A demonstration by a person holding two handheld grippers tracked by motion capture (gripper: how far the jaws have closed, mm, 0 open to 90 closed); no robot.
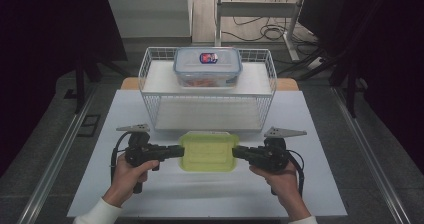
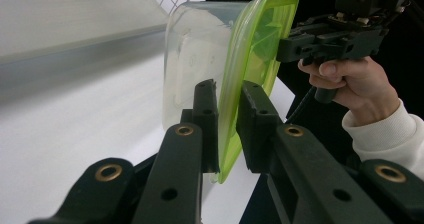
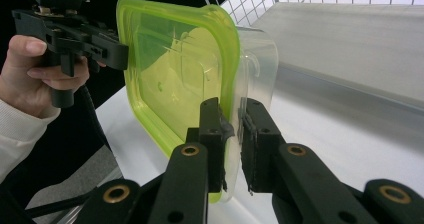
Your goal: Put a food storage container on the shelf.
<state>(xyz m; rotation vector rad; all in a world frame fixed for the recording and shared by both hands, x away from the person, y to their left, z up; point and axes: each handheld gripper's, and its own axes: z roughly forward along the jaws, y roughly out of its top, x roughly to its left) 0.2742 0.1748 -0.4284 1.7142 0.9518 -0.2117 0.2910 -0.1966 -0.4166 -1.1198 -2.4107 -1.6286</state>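
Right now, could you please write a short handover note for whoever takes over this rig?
Left claw: shut on the left end of the green-lidded container, jaws clamping its lid rim.
Right claw: shut on the right end of the same container.
The container hangs between both claws above the white table, just in front of the white wire rack.
A blue-lidded container sits on the rack's top shelf; the lower shelf is free.
Done: container gripped and lifted.
Left: probably setting it in the rack, likely on the lower shelf, then releasing both claws.
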